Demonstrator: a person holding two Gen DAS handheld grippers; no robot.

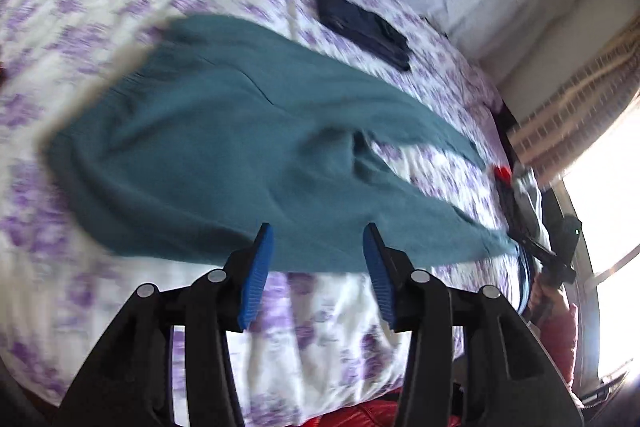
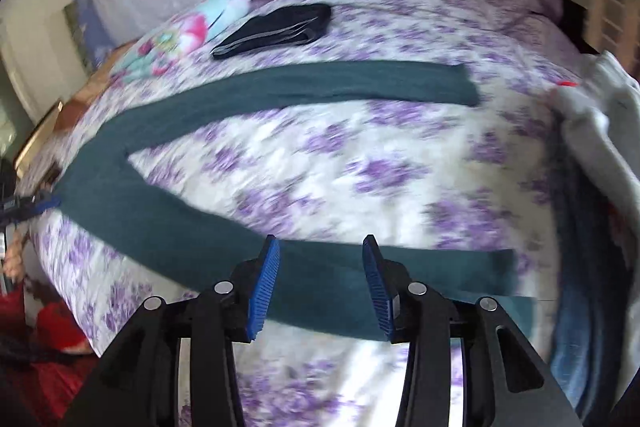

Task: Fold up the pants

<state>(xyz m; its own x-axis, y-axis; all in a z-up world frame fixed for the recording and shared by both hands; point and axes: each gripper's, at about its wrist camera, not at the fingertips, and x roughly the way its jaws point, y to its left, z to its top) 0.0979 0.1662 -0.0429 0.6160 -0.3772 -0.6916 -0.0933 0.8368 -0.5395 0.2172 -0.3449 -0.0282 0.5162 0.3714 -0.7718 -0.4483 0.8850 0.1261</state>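
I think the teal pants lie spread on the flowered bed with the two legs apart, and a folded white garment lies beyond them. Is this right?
Not quite: the folded garment beyond the teal pants is black, not white, as the right wrist view shows. The pants do lie spread on the flowered bed, legs apart.

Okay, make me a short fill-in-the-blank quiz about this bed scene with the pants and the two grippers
1. The teal pants lie spread on the bed with the two legs ____.
2. Both the left gripper and the right gripper are ____.
3. The folded dark garment lies ____ the pants, not touching them.

Missing words: apart; open; beside
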